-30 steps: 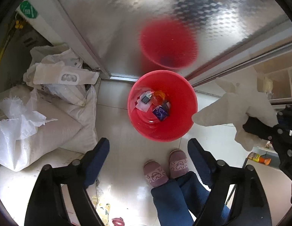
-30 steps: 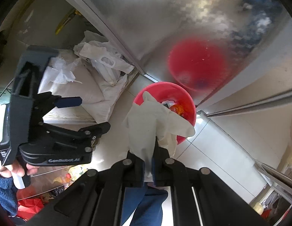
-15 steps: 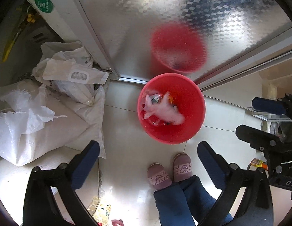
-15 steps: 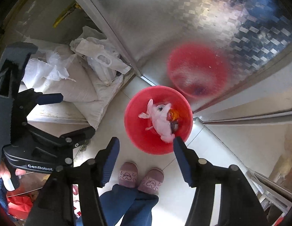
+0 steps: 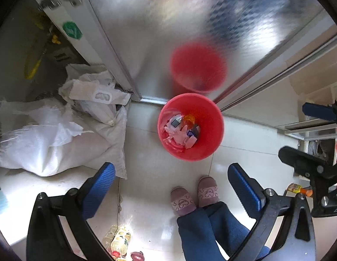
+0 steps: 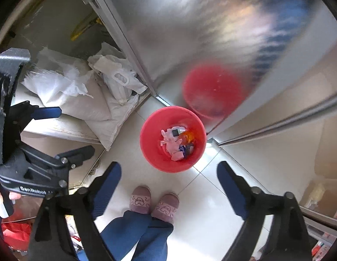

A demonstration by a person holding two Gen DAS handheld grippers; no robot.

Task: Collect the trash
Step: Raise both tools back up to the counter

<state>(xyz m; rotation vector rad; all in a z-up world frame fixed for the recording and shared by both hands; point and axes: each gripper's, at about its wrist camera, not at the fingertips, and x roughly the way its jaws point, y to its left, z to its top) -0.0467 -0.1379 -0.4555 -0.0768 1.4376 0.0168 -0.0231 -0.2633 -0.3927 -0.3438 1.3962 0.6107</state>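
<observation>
A smooth red plastic bucket [image 5: 214,130] stood on glossy, pale floor tiles [image 5: 151,174]. Behind it was a shiny embossed metal panel [image 5: 168,32], mirroring the bucket. Coarse woven white sacks [image 5: 48,143] looked matt. The slippers [image 6: 154,203] looked like soft fabric.

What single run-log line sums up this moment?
left gripper: open, empty | right gripper: opening, empty | white glove: lying in red bucket | bucket: on floor by metal door
</observation>
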